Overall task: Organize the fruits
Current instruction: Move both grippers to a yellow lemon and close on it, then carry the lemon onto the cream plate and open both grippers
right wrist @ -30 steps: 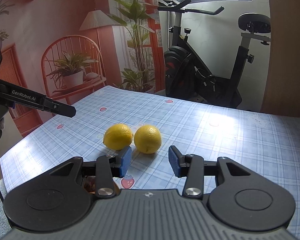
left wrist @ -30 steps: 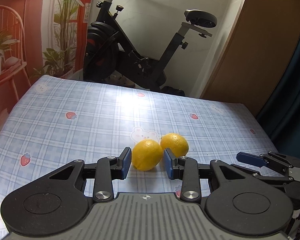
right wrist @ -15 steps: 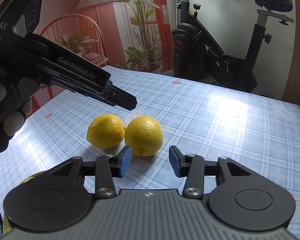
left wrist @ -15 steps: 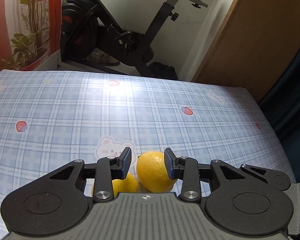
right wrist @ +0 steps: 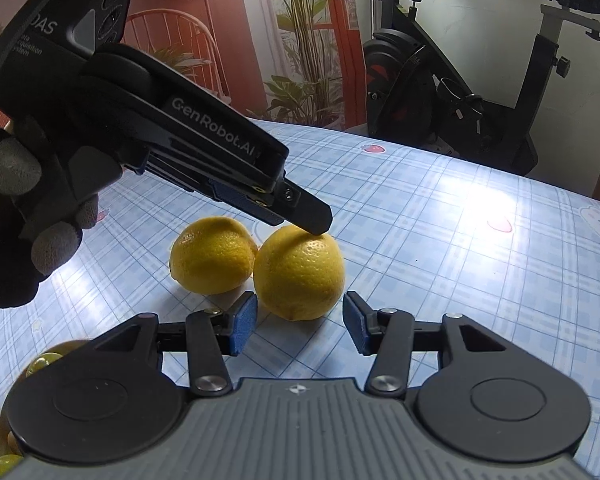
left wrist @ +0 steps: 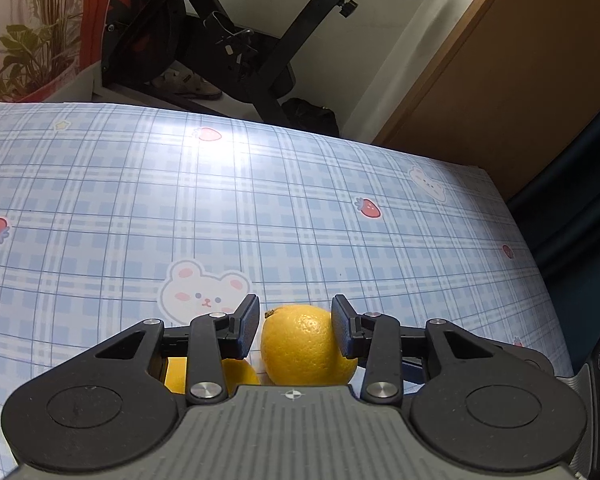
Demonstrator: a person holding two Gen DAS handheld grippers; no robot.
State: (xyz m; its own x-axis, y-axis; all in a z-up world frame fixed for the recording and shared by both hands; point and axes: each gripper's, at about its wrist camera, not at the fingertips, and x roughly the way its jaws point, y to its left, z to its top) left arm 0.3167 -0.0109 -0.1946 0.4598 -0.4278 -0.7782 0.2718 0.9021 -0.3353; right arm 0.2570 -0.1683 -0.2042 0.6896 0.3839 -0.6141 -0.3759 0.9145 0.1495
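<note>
Left wrist view: my left gripper, jaws just opening, straddles one lemon without a clear pinch; a second lemon lies beneath.

Right wrist view: my right gripper, also opening, holds nothing, just short of that lemon. The left gripper reads "GenRobot.AI".

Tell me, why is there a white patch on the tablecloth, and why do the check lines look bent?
Left wrist view: glare washes out the tablecloth near its far edge, and the check lines bow from fisheye distortion. Right wrist view: a similar bright patch sits at the right, the lemon stays sharp, and the exercise bike leans.
</note>
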